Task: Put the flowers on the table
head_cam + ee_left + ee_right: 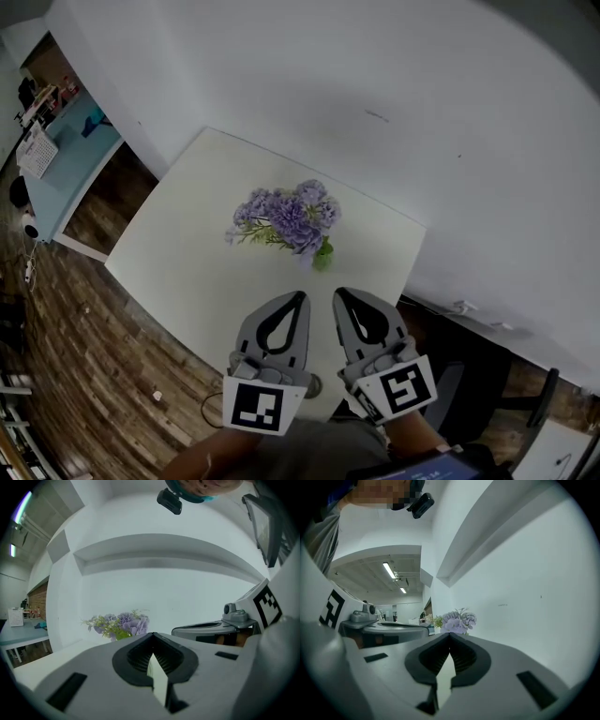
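A bunch of purple flowers (pixel 286 220) with green leaves lies near the middle of a white desk (pixel 178 248), clear of both claws. Toward the desk's near edge, the left claw (pixel 302 296) and right claw (pixel 338 292) hover side by side, tips toward the flowers, each closed tight on nothing.

Two grey grippers in shot: the left gripper (pixel 302 296) and the right gripper (pixel 338 292). Each has smooth curved fingers (pixel 252 331) around a black teardrop opening, with ribbed dark pads (pixel 139 655) inside. The left cube (pixel 255 405) is white with black square markers, and so is the right cube (pixel 401 388). There's a grey sleeve (pixel 321 536) and a black head camera (pixel 423 504).
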Demonstrator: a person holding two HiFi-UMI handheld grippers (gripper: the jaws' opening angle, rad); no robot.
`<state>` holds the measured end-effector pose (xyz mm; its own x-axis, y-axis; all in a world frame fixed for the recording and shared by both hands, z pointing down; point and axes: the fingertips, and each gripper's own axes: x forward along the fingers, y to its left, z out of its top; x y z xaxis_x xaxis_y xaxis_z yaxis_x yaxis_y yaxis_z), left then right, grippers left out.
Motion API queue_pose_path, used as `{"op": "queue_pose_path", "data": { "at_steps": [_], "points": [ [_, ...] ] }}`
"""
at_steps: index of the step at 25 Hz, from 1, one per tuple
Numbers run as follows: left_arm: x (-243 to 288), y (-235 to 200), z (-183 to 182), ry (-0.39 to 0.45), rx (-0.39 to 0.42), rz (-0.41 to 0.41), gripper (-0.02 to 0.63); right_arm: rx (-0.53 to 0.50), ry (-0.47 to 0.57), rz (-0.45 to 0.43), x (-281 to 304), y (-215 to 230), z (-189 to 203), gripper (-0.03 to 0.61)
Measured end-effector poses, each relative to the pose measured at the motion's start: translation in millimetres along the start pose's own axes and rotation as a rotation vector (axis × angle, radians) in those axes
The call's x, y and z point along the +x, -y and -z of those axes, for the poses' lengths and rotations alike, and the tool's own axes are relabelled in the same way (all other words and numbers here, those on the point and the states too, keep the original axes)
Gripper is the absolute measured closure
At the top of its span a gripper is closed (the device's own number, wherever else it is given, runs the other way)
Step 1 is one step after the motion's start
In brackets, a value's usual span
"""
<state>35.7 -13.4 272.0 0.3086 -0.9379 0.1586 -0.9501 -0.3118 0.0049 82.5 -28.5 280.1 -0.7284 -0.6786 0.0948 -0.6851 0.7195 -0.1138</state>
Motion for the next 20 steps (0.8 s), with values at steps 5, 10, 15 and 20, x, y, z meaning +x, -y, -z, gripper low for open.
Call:
{"op": "queue_pose_path", "data": {
  "at_steps": [5,10,15,20],
  "points": [
    [-11.9,4.4,-5.1,0.011,-0.022,-0.017,0.606,0.003,0.007,-0.023,-6.0,-9.5,-5.5,0.572],
    [-21.3,6.6,-12.8,0.025,-0.023,-0.034,0.606,0.001,0.021,-0.043,-10.6,-17.4,-13.7,0.572],
    [-25.7,8.9,-16.5,0.036,-0.016,-0.042,0.606,-0.017,0.038,-0.052,-15.8,-21.3,-18.8,0.572],
    [-26.2,12.6,-16.1,0.035,-0.014,-0.044,0.606,-0.013,0.036,-0.057,-21.2,-20.3,-16.4,0.572]
  ]
}}
